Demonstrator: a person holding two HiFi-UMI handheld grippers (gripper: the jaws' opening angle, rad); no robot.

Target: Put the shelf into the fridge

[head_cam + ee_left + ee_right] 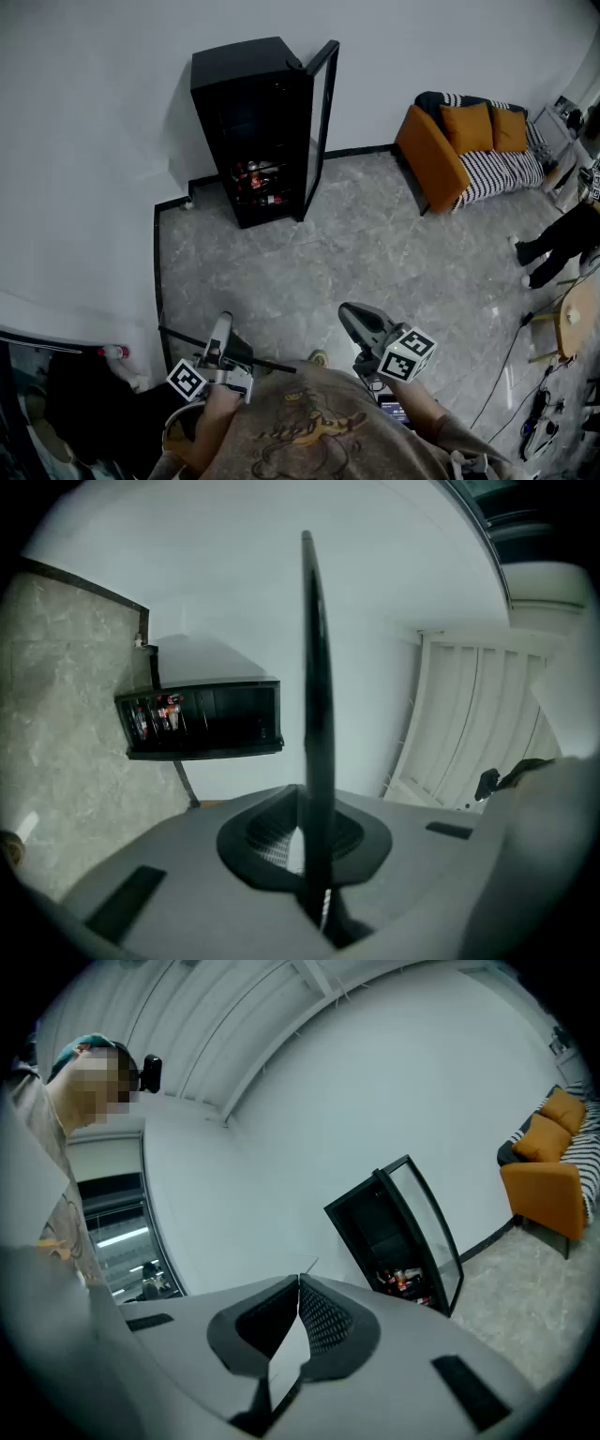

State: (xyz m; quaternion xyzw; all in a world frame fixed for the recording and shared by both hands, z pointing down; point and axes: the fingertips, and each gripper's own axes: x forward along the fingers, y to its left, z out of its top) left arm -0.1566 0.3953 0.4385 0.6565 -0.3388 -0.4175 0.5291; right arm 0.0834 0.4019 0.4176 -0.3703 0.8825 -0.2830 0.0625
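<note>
I am gripping the shelf (314,667) in my left gripper (314,834), its jaws pinched tight on the thin dark edge, so the shelf is showing edge-on as a narrow bar running up the left gripper view. I am holding it low against my body, well apart from the fridge (253,122), with the whole stretch of grey floor (375,262) lying between us. My right gripper (298,1283) is riding beside the left one, no closer to the fridge. Its jaws are meeting at the tips and I can make out nothing between them.

Across the floor, the fridge is standing against the wall with its glass door (321,112) swung wide open. Bottles and cans (258,178) are sitting in its lower part, and the upper part is reading as dark, though I cannot make out the rails from here.

As I am judging it, only the pickup is done. Closing the gap to the fridge, turning the shelf level and sliding it into the cabinet are all left.
</note>
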